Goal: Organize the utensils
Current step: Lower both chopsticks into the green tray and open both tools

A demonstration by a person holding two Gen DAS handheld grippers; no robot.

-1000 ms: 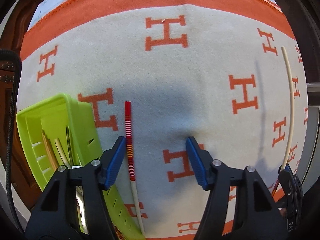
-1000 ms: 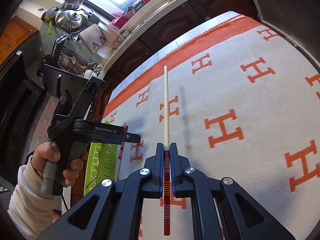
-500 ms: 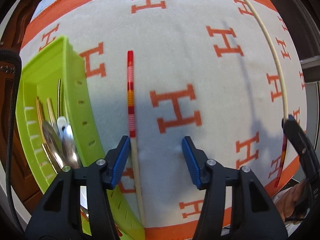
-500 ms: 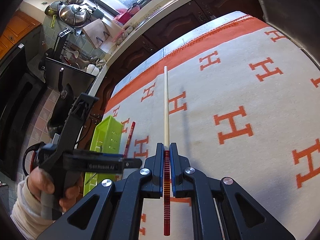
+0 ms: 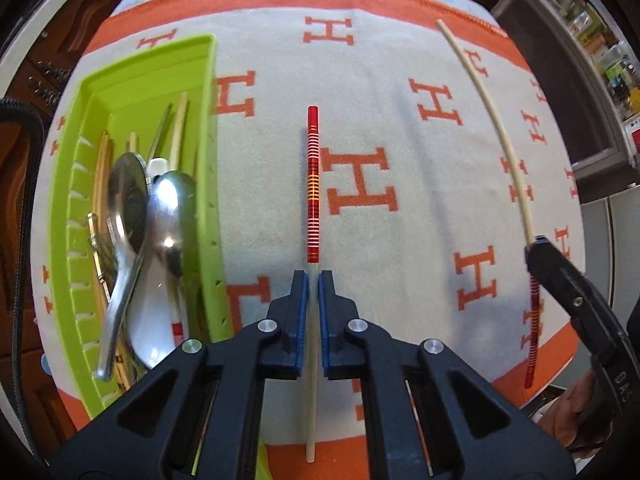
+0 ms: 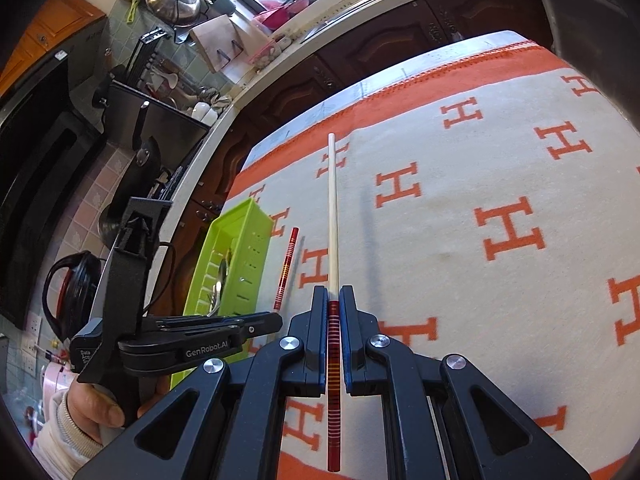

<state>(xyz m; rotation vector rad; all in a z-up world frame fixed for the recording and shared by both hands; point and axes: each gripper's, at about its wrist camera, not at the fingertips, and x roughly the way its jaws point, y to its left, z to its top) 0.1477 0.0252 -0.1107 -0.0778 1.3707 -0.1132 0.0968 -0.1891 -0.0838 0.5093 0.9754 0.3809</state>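
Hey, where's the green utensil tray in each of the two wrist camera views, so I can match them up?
Left wrist view: the green tray fills the left side, with spoons inside.
Right wrist view: it sits left of centre, at the cloth's left edge.
Shared landmark: the chopstick with a red banded handle, just right of the tray in both.

Table under a cream cloth (image 5: 280, 208) with orange H marks and an orange border.
A lime-green tray (image 5: 208, 152) sits on the cloth at its left edge in the left wrist view, spoons (image 5: 168, 216) and sticks inside; the rest of the cloth is bare.
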